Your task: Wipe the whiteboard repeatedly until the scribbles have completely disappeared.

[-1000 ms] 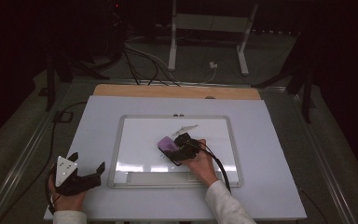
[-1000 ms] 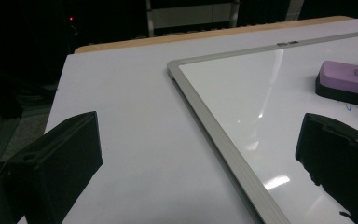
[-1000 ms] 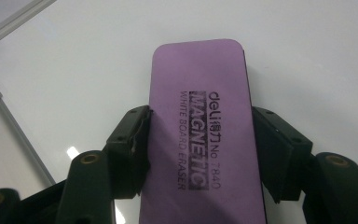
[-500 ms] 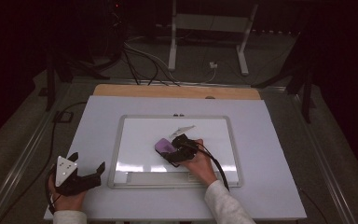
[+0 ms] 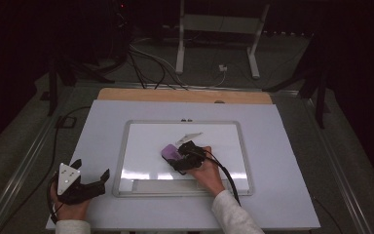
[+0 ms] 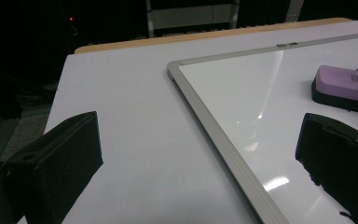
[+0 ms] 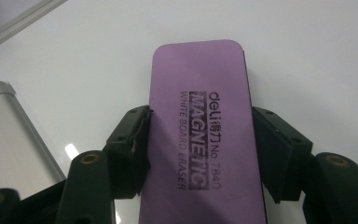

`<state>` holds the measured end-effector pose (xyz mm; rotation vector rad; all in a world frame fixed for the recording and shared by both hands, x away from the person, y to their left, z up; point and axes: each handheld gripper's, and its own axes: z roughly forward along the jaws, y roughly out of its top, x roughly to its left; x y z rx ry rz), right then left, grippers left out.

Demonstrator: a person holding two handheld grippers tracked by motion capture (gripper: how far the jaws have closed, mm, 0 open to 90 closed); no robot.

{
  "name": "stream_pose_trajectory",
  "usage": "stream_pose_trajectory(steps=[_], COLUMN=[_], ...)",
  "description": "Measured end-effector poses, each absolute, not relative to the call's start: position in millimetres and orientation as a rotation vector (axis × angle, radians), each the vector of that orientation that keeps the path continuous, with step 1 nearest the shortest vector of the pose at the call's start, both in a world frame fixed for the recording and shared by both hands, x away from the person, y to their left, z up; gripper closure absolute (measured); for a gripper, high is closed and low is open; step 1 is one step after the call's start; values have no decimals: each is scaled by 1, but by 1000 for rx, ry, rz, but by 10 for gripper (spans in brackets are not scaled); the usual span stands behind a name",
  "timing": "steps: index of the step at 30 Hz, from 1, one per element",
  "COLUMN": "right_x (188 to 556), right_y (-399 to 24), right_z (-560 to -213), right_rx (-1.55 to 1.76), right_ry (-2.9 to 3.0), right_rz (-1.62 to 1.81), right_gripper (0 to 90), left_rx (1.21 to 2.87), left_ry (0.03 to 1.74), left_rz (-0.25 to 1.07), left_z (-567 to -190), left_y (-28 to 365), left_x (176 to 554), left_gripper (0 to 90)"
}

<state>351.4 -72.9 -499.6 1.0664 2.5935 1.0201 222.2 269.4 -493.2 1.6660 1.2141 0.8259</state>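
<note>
A dark lab: a white table (image 5: 126, 112) on a railed platform, floor cables (image 5: 151, 61), a metal stand (image 5: 219, 29).

- The whiteboard (image 5: 141, 141) is bare on its left and far right parts.
- The eraser (image 5: 169, 152) and right hand-held gripper (image 5: 181, 157) sit mid-board.
- The tabletop (image 5: 282, 161) around the frame lies open; the left hand-held gripper (image 5: 91, 181) occupies its near left corner.

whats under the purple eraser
The eraser lies flat on the whiteboard, held at its sides by the right gripper. Bare white board shows all around it; the patch directly beneath it is covered, so any marks there cannot be seen.
</note>
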Motion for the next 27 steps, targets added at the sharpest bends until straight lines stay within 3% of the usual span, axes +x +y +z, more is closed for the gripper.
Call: stream_pose_trajectory(steps=[5,27], right_x=[360,349], right_y=[-79,-65], right_z=[-500,-500], right_rx=[1196,1053], right_ry=[2502,2603], right_rz=[992,1018], right_gripper=[410,411], left_rx=[1666,1666], left_ry=[1216,1212], left_rz=[823,825], left_z=[-493,-493], left_y=[270,269], left_x=[222,222], left_gripper=[11,11])
